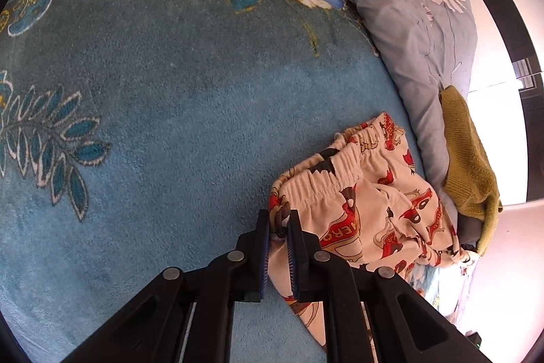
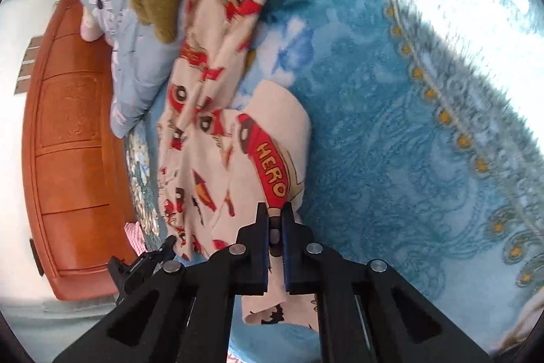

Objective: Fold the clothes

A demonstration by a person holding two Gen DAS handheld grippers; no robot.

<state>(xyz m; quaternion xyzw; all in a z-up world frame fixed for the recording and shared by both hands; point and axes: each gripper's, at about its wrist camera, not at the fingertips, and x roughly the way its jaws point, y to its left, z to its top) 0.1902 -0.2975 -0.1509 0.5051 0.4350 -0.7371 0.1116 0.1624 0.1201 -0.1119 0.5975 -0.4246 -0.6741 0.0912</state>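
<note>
One blue floral blanket (image 1: 176, 97) beside wooden headboard (image 2: 74, 138).

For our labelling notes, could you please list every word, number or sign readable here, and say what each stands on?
"HERO": yellow letters on a red banner printed on the cream patterned pants, right wrist view.
"ERO": the same kind of banner, partly hidden, on the pants in the left wrist view.
Other small prints on the pants: bat shapes and red figures, no readable text.
Blue floral blanket, grey flowered pillow: no text.
</note>
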